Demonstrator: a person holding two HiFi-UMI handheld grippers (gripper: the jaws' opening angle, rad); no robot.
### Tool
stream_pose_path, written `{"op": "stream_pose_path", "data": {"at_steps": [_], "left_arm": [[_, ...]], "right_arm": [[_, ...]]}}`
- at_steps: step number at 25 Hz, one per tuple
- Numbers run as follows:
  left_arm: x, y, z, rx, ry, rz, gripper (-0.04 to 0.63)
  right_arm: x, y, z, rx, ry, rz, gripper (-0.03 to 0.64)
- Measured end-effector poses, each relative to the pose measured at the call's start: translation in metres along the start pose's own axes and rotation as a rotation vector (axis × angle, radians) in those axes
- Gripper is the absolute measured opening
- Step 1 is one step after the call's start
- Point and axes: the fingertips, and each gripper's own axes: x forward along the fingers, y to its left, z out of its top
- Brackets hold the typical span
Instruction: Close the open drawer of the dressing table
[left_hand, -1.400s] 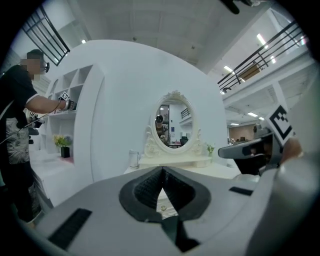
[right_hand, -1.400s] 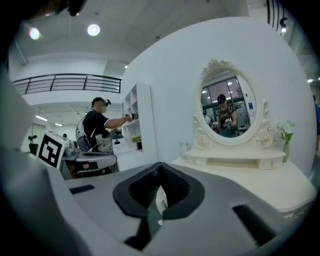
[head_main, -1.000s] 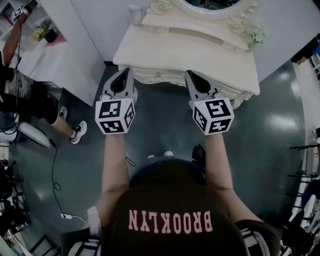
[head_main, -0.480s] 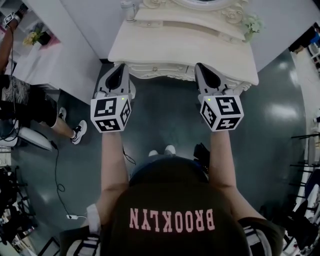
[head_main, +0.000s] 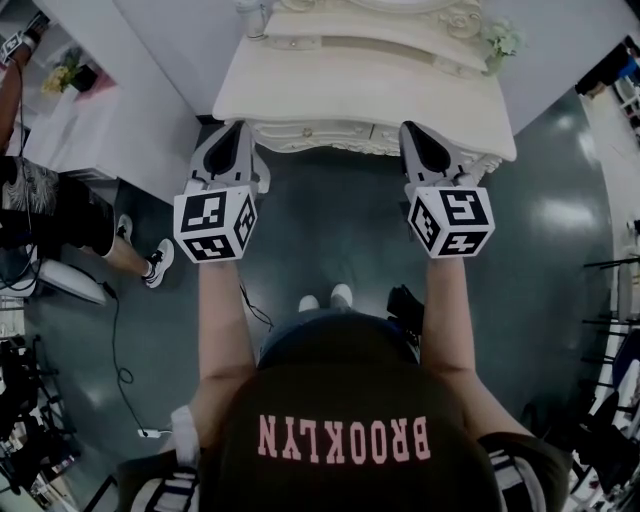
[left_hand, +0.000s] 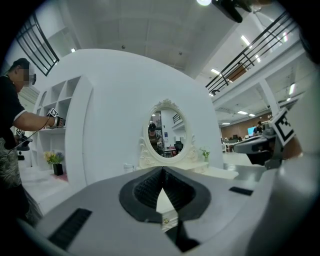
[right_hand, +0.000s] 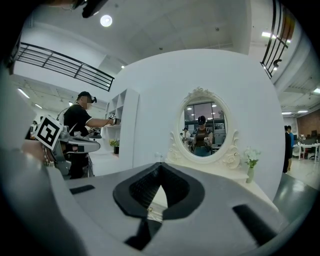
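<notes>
Since a second ago the right gripper (head_main: 412, 132) has slid outward along the table's front toward its right corner, while the left gripper (head_main: 238, 130) has kept its place. Under everything spreads the glossy dark grey floor (head_main: 330, 230), and a tall white partition wall (head_main: 160, 90) rises behind and to the left. Against that wall stands the cream carved dressing table (head_main: 360, 90), its broad top facing the person who holds the grippers. An oval mirror in a scrolled cream frame (right_hand: 202, 127) stands at the back of it. The carved cream drawer front (head_main: 320, 134) shows as a thin band just under the lip of the tabletop, between the two grippers. Whether it is pushed fully home cannot be told from the head view. Both grippers point level at the table's front edge, one near each end of that band; contact with it is not clear. Each gripper's jaws are brought together tip to tip, with nothing between them. A bystander in dark clothes (head_main: 40, 200) stands off to the left. A small vase of pale flowers (right_hand: 250, 165) sits at the right rear corner of the tabletop.
</notes>
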Motion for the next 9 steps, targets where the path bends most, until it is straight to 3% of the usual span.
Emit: {"op": "stream_pose_path", "data": {"at_steps": [9], "left_arm": [[-0.0024,-0.0026,-0.0055,0.012,0.013,-0.005,0.003]], "right_arm": [[-0.0037,0.0019,-0.0024,-0.002,0.002,-0.006,-0.003]]}}
